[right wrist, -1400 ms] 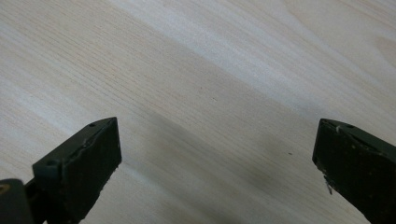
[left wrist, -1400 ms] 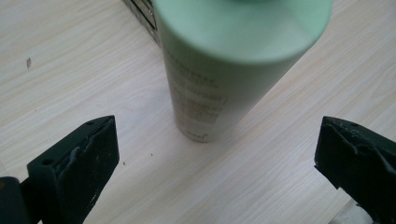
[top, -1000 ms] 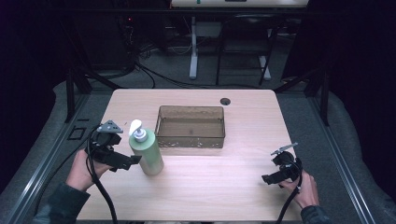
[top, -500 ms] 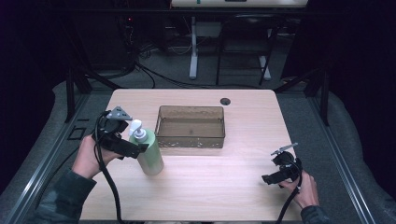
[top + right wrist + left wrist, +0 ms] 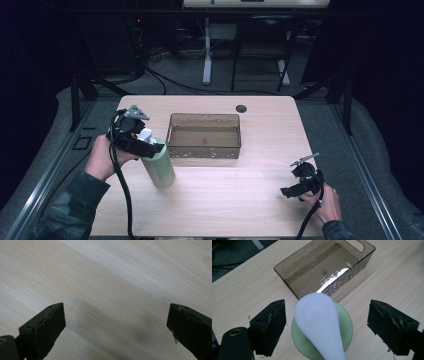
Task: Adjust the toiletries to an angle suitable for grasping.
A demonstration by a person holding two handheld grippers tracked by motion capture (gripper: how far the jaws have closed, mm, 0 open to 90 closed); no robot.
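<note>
Now poised above the pale green plastic pump bottle with the white dispenser head (image 5: 322,325), the left gripper (image 5: 325,325) with black jaws spread wide on either side of the pump, touching neither side. Likely lined up this way to close on the neck or head from above, judging from the straddle. Bottle upright on the light wooden table (image 5: 225,200), just beside the near left corner of the smoky translucent plastic bin (image 5: 204,135), which looks empty. Right gripper (image 5: 295,189) low at the table's near right, jaws gaping over bare wood, seemingly parked out of the way. Compared with half a second ago: left gripper moved in from the bottle's left side to over its top, pump head now between the jaws; bottle, bin and right gripper unmoved.
</note>
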